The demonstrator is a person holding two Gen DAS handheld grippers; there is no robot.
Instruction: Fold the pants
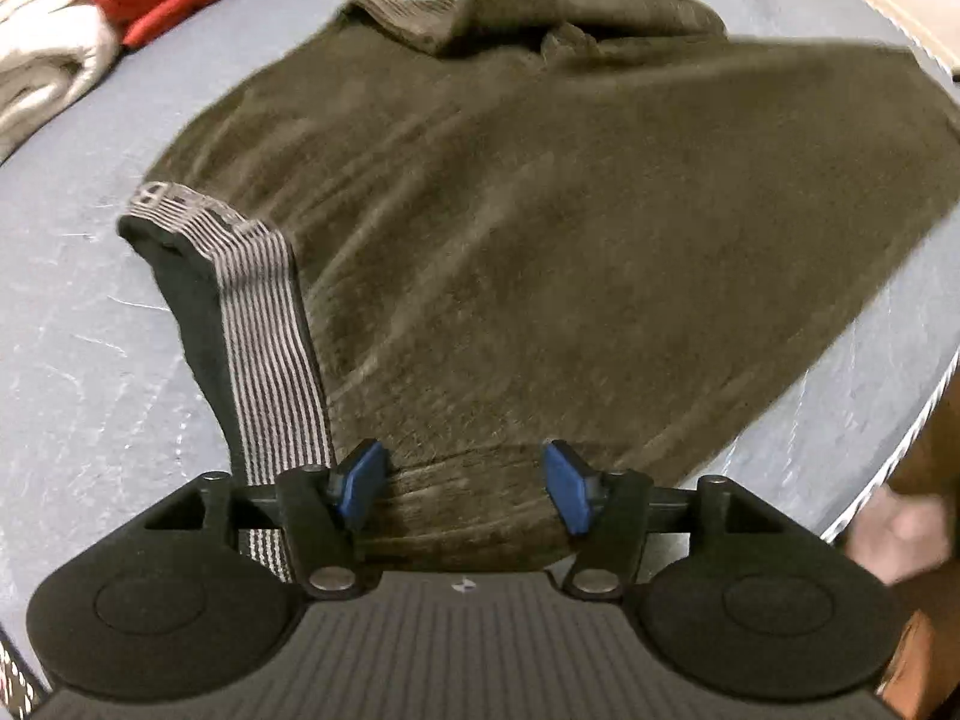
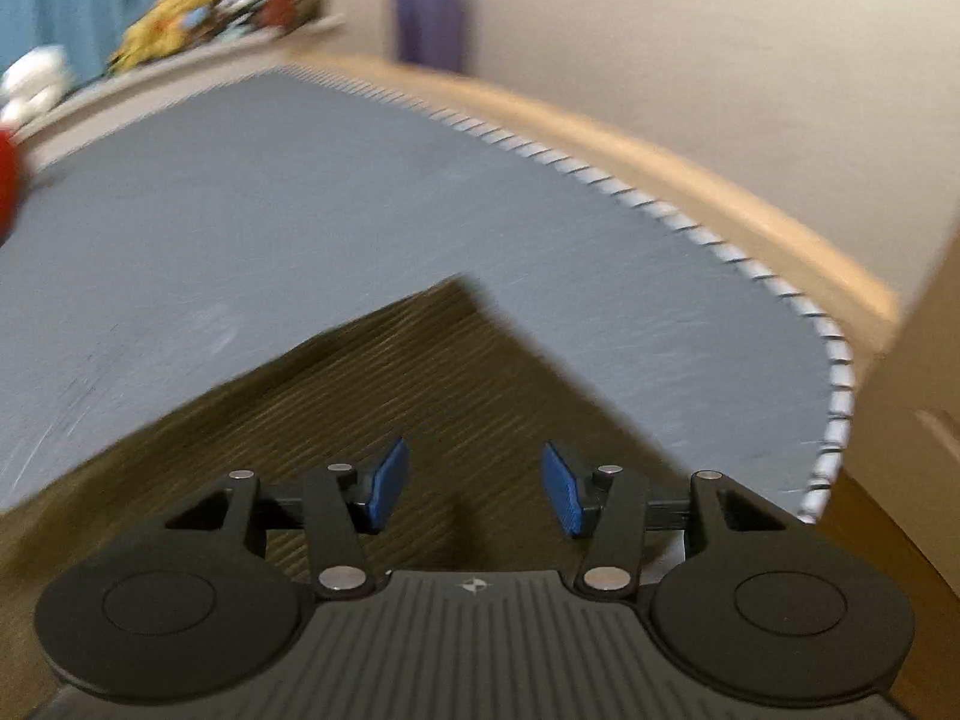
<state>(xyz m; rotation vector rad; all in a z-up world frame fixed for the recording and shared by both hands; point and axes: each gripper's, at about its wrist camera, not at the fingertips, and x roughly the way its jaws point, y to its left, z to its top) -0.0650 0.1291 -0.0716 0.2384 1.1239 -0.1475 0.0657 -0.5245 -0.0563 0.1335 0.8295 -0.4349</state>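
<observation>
The olive pants [image 1: 540,252] lie folded over on the grey worktop [image 1: 78,396] (striped waistband at nine o'clock), both the left tool [image 1: 465,489] and right tool [image 2: 474,489] stand apart above the cloth, gripping nothing, so further folds probably remain.

Both the left gripper [image 1: 462,483] and the right gripper [image 2: 474,486] show black ribbed housings, round side discs, silver pivot screws and blue finger pads.

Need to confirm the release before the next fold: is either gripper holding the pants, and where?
Neither. The left gripper and right gripper both stand open above the pants, pads clear of the cloth.
</observation>
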